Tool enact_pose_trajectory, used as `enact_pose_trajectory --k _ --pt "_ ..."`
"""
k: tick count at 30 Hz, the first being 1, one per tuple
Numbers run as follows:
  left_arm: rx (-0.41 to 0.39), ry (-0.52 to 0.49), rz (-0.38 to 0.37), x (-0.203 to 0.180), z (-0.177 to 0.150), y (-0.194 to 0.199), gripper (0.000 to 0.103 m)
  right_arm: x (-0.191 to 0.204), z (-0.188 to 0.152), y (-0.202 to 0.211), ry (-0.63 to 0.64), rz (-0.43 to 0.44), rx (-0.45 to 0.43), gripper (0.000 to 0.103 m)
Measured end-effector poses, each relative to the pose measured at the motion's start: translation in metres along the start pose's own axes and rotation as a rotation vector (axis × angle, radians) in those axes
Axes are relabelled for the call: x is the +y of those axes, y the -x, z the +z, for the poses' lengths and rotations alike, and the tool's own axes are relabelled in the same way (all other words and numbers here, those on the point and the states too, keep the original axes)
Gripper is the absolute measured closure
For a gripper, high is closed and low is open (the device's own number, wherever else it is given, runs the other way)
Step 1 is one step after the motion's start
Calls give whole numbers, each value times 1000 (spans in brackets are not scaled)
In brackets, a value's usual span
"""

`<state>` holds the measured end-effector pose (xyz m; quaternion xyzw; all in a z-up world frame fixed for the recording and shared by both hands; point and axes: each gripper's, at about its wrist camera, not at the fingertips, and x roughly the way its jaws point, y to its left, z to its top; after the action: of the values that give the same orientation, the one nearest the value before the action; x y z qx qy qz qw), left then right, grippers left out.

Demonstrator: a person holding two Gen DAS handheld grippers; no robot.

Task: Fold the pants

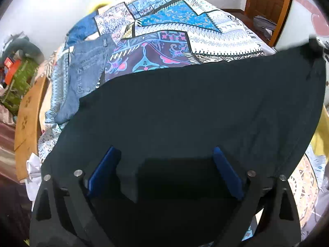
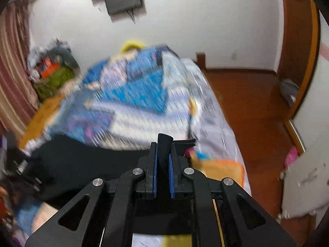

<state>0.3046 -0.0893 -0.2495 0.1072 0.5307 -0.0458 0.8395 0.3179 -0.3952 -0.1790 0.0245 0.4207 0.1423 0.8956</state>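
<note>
The left gripper (image 1: 164,170) is spread wide over the pants (image 1: 195,107), which lie across the bed's (image 1: 164,41) near edge. The right gripper (image 2: 163,164) pinches a pants corner; jeans (image 1: 88,70) lie just beside.

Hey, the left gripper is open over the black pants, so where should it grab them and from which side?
Probably the near edge of the black pants, just ahead of the left gripper, coming straight forward. Its jaws stand wide with flat cloth between them. The right gripper is shut on the far corner, so a matching pinch on this side would let both lift the cloth evenly over the patterned bedspread.
</note>
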Motion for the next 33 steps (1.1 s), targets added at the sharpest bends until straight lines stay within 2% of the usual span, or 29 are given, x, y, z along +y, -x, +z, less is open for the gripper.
enact_pose_trajectory --k 5,8,11,13,15,17,22,27,30,33 --pt "1 13 -1 -2 0 -1 6 -16 -54 -38 -56 -21 121 95" --pt "-8 21 -2 -1 -1 -1 5 -11 -76 -53 -30 -58 177 93" --pt "-21 25 -5 0 -3 0 5 -9 -82 -50 -5 -98 196 83" --pt "-27 28 -7 2 -4 2 5 -6 -77 -46 -5 -139 203 65" --pt "-36 35 1 5 -6 6 5 -7 -73 -34 -3 -187 180 54" --pt "-59 51 8 14 -7 13 5 0 -63 -18 5 -207 126 53" --pt "-126 139 9 57 -13 39 5 35 -42 9 44 -149 46 45" --pt "-189 255 26 126 -27 65 5 105 -14 25 146 -50 -44 40" --pt "-204 304 62 166 -37 72 5 144 -4 26 185 10 -77 32" --pt "-192 365 90 211 -54 70 4 184 8 17 222 75 -86 29"
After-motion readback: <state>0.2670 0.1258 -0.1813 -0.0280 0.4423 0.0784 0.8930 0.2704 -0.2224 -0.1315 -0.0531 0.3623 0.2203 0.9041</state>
